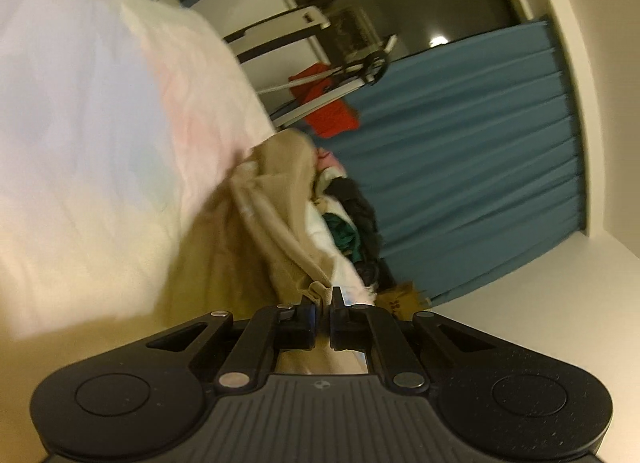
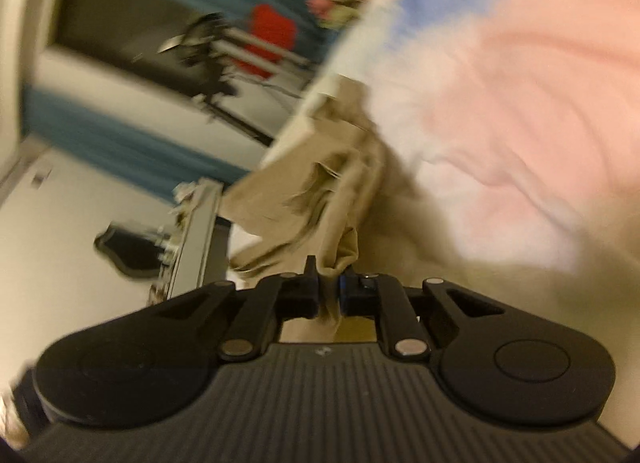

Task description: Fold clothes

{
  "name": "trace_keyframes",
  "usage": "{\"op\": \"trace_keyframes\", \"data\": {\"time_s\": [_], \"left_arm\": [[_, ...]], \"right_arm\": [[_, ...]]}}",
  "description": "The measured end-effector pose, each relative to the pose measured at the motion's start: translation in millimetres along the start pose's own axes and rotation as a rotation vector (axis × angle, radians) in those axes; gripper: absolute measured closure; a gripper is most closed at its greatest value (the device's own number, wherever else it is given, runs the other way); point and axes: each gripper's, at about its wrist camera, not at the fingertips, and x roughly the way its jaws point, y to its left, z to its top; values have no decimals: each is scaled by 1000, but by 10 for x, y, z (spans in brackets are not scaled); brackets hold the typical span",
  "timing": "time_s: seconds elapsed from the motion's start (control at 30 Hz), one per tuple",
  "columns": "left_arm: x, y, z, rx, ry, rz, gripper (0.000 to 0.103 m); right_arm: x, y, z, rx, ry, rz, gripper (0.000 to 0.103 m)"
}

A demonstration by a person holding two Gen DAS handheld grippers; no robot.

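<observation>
A tan garment (image 1: 276,223) lies bunched on a pale bedsheet (image 1: 92,135). In the left wrist view my left gripper (image 1: 325,295) is shut on a fold of this tan cloth, which bunches up just ahead of the fingertips. In the right wrist view my right gripper (image 2: 329,275) is shut on another fold of the tan garment (image 2: 320,191), the cloth pinched between the two black fingers and running back under them. The view is tilted and blurred. The pink and white sheet (image 2: 520,83) fills the right side there.
A pile of other clothes (image 1: 352,219), dark, green and pink, lies past the tan garment. Blue curtains (image 1: 480,167) hang behind. A drying rack (image 1: 320,59) with a red item (image 1: 328,103) stands near the dark window. The other gripper (image 2: 132,251) shows at the left.
</observation>
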Motion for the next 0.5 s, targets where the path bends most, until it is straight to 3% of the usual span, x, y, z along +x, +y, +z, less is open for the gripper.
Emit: {"op": "trace_keyframes", "data": {"time_s": [0.13, 0.33, 0.43, 0.5], "left_arm": [[-496, -205, -185, -13, 12, -39, 98], [-1281, -331, -561, -45, 22, -31, 97], [-1403, -411, -634, -37, 25, -9, 97], [-1305, -481, -542, -15, 28, 32, 96]], "right_arm": [[-553, 213, -217, -160, -54, 23, 91], [-1502, 157, -797, -161, -113, 100, 91], [-1707, 128, -951, -137, -152, 97, 91], [-1630, 157, -876, -122, -155, 79, 91]]}}
